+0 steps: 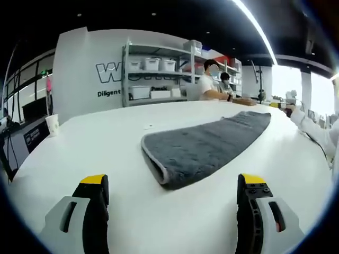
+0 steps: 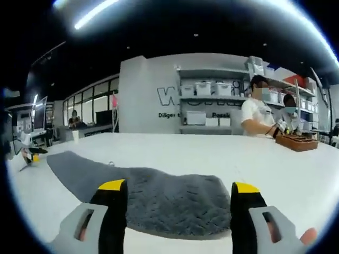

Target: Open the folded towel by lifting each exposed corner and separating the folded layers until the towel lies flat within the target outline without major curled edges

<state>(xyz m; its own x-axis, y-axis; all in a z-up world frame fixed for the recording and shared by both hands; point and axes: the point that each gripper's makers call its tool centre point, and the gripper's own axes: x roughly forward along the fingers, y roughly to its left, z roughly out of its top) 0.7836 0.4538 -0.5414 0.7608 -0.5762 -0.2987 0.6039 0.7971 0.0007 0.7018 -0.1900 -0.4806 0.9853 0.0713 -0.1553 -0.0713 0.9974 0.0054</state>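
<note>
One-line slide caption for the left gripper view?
Open left hand-held gripper hovers before a folded grey towel on a white table.

Left gripper [image 1: 172,193] hovers level, yellow-tipped jaws spread wide and holding nothing. Right gripper [image 2: 179,203] sits low too, jaws parted and bare, a fingertip [image 2: 307,235] peeking beside its right jaw.

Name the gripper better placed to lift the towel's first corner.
Right, probably. The right gripper hangs open directly over the grey towel, whose near edge lies between its jaws. The left gripper is open too, but bare table separates it from the folded end.
</note>
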